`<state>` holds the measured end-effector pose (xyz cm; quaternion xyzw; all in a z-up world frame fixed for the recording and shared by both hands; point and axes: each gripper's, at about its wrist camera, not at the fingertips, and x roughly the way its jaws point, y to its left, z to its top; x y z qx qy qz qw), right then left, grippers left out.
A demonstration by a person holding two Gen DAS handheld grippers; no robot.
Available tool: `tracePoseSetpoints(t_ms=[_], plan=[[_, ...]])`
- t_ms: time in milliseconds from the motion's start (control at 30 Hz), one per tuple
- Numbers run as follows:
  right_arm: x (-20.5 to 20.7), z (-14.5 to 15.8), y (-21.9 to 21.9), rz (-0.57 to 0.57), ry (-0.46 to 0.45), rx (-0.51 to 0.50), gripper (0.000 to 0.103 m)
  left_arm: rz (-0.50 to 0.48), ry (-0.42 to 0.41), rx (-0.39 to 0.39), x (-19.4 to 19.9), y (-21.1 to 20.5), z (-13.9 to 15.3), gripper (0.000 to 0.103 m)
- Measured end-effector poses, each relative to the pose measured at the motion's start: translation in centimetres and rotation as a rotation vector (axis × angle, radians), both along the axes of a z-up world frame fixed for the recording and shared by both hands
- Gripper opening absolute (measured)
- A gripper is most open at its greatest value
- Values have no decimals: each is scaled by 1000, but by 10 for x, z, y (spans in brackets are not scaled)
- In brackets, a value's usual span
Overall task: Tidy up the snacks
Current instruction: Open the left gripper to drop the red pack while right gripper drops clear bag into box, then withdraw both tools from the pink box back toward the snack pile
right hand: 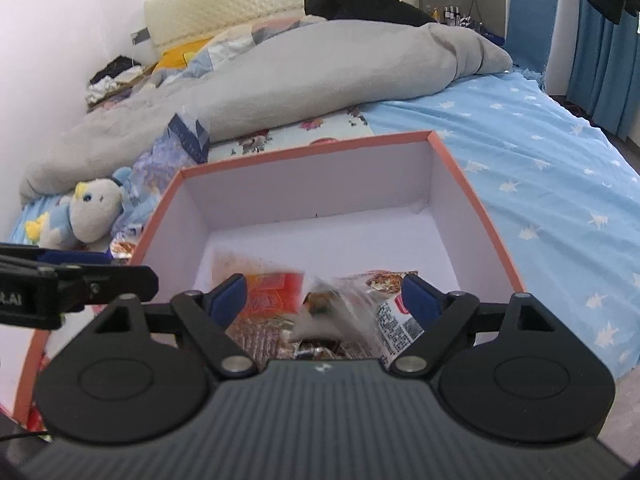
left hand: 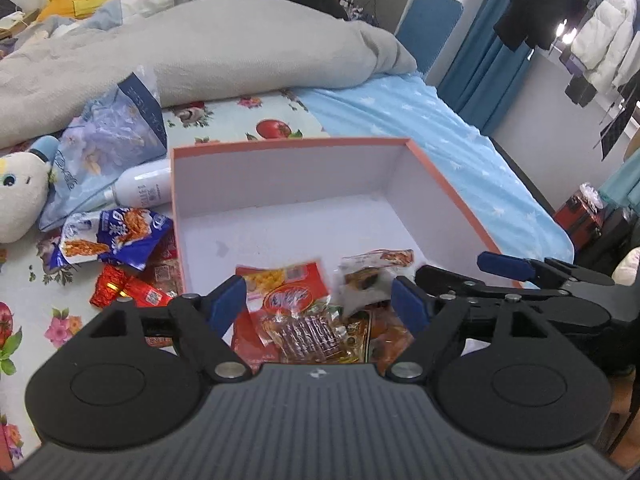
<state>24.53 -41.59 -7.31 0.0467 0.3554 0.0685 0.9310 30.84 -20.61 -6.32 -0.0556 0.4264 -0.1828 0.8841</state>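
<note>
Orange-rimmed box [left hand: 460,184] on bed [left hand: 440,120]: snack packets [left hand: 296,304] piled at its near end. Left tool [left hand: 320,304], right tool [right hand: 328,300]: both spread wide above pile, gripping nothing. More packets [left hand: 108,236] lie beside box.

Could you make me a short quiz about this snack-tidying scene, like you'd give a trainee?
1. True or false: the box already holds snack packets.
2. Which lies outside the box: (a) the blue packet, (b) nothing?
3. Fill in: both the left gripper and the right gripper have their jaws ____.

Key: 1 true; 2 a; 3 open.
</note>
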Motion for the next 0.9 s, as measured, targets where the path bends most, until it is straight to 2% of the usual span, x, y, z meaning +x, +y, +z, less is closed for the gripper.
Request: tracePoseSetpoints(t_ms=[433,567,900], plan=[[-19,41,10,34,-127,30,86,26,-130,-22,-28,24,47,83],[-29,51,17,45,-164,33,86,44,-169,-7,-38,32,55,83],[-52,66,39,80,-236,48,86,101,-199,-43,-61,63,61,83]])
